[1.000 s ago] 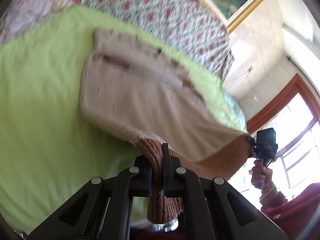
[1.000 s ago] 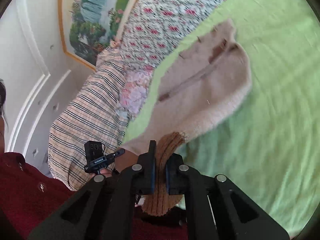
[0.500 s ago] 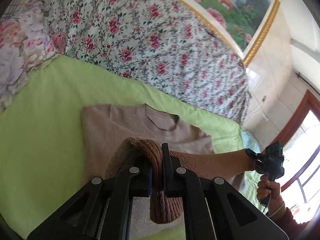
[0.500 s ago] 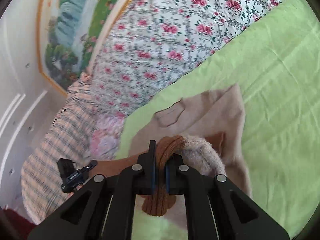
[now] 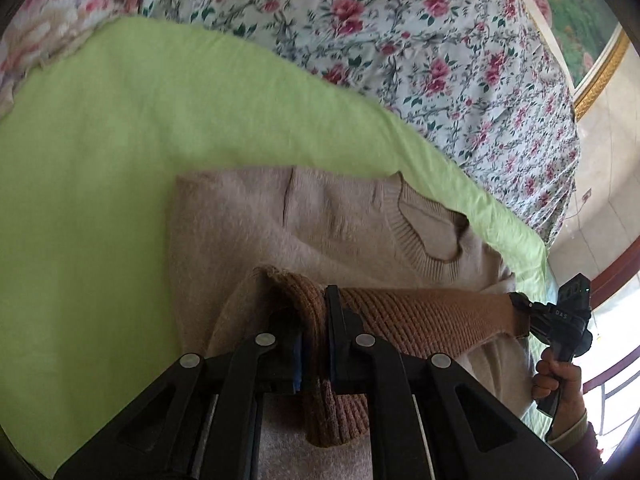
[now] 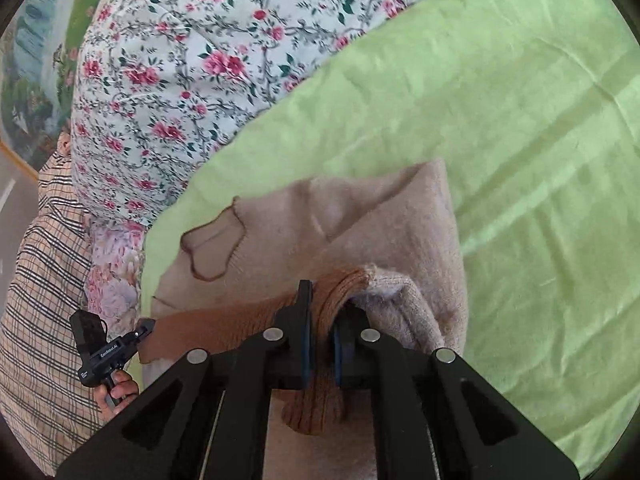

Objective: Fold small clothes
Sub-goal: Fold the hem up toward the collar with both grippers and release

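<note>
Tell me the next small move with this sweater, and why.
Probably lower both grippers and lay the brown hem down near the collar: the left gripper and right gripper each pinch it, stretched over the sweater.

home bedroom, green bedsheet (image 5: 120, 152), floral quilt (image 5: 420, 40), gold-framed painting (image 5: 592, 32), window (image 5: 616, 320)

The sweater (image 5: 280, 232) is pale beige with a darker brown ribbed hem (image 5: 420, 316). The sheet (image 5: 100, 160) is lime green; the quilt (image 5: 400, 40) is white with pink roses, beside a checked tan blanket (image 6: 40, 280)
</note>
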A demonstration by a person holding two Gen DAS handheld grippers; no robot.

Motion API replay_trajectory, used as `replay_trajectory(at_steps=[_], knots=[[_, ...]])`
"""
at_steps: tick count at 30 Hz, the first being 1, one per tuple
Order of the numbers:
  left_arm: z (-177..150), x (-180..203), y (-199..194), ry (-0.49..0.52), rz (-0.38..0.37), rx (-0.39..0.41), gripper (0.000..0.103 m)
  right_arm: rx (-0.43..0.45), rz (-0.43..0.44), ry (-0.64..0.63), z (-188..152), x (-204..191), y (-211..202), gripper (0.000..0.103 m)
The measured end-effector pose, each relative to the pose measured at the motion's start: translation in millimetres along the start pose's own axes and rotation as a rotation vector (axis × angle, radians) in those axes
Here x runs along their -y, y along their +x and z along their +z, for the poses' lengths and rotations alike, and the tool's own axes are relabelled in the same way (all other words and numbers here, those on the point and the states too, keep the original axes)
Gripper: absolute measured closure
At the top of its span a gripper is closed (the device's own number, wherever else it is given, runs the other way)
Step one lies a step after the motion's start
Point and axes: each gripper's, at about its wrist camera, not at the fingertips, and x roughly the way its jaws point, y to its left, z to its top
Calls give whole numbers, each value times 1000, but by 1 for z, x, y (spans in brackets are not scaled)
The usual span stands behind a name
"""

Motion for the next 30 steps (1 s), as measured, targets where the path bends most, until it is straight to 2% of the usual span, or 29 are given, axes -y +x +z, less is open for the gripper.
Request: replay_trajectory(at_steps=[4,6,7,9,10,11,13,15,17,19,21,22,23,26,30], knots=[[-23,18,-27,69,-34,8,87,79,-29,-57,-12,-15,-38,71],[-44,38,-40,122,-74,8,78,106,-14,-117,-30,-33,-54,71],[-56,51,-42,151,-107,-4,78,78,19,-170,-43,-46,-54,71],[-74,73,-36,200,-151,-48,77,-34,51,-264,-61,-68,-37,71],[-81,83,-30,222,-166,-74,77,-120,47,-335,-73,-82,-20,71],[-89,96,-16,254,-176,-116,77,-165,42,-378,-78,-90,-8,71],[-95,108,5,313,-121,-158,77,-255,28,-459,-85,-101,18,71],[-86,106,22,328,-79,-178,81,-274,-14,-487,-74,-98,35,71],[-66,95,30,312,-68,-175,87,-244,-55,-478,-52,-88,42,71],[-33,77,36,298,20,-133,87,-173,-159,-456,-24,-72,48,71],[-7,58,41,250,68,-105,86,-76,-189,-317,11,-48,43,71],[7,45,40,211,122,-75,84,-37,-179,-259,21,-37,38,71],[15,37,40,187,135,-63,88,4,-168,-201,29,-28,31,71],[31,8,28,79,129,-13,88,74,-159,-107,31,-13,11,71],[9,4,4,46,120,16,81,71,-146,-118,2,-19,-11,67]])
